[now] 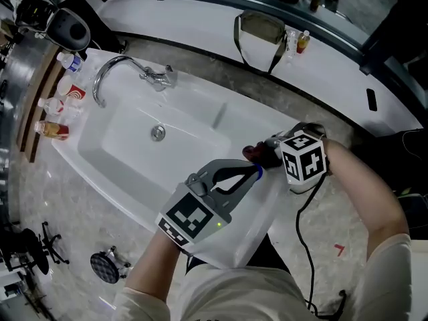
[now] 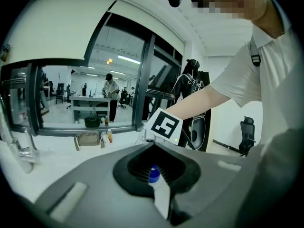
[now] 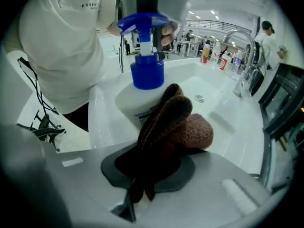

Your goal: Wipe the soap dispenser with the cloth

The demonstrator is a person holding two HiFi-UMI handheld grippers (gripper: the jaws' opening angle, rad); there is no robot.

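The soap dispenser [image 1: 257,209] is a large white bottle with a blue pump, tilted over the sink's front edge. My left gripper [image 1: 253,173] is shut on its pump head; in the left gripper view the blue pump tip [image 2: 153,174] sits between the jaws. In the right gripper view the blue pump [image 3: 145,56] stands upright on the white bottle [image 3: 130,103]. My right gripper [image 1: 271,152] is shut on a brown knitted cloth [image 1: 255,154]. The bunched cloth [image 3: 176,122] presses against the bottle's shoulder just below the pump collar.
A white sink basin [image 1: 127,149] with a chrome faucet [image 1: 119,69] lies to the left. Several small bottles [image 1: 59,105] stand at its left end. A tan bag [image 1: 262,31] rests on the far ledge. The marble counter [image 1: 60,212] runs along the front.
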